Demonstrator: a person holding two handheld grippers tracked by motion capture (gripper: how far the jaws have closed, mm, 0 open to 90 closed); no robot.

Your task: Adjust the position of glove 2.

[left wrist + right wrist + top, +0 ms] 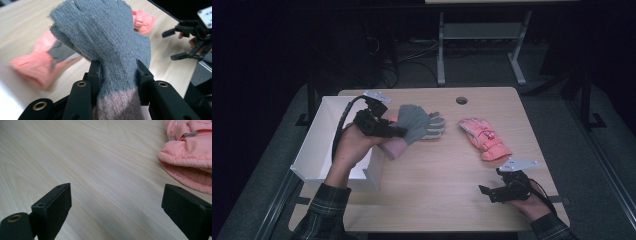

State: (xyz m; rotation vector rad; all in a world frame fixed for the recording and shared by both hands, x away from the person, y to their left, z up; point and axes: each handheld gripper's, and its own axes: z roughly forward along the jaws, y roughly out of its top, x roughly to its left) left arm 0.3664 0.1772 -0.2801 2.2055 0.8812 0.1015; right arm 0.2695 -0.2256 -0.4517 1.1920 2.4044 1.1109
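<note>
A pale wood counter (432,190) fills the middle of the high view, with dark floor around it, a grey metal frame (482,45) at the upper centre and cables on the floor beyond the far edge. A small round hole (461,100) sits near the counter's far edge. A white open box (319,150) stands at the left edge of the frame, partly overhanging the counter's left side.

The lower centre of the counter is bare wood, between the box and the right claw (486,191), which rests low at the lower right with its jaws wide apart and nothing between them. Just above it lies a pink padded glove (484,137), apart from the claw.

The left claw (398,131), at the upper left beside the box, is clamped on a grey knit glove (412,120) with a pink cuff, lifted off the wood. A second glove (434,127) lies just beyond it.

The left gripper view adds that the jaws pinch the grey knit glove near its wrist, fingers drooping forward. The right gripper view adds the padded glove's ribbed cuff opening at its upper right.
</note>
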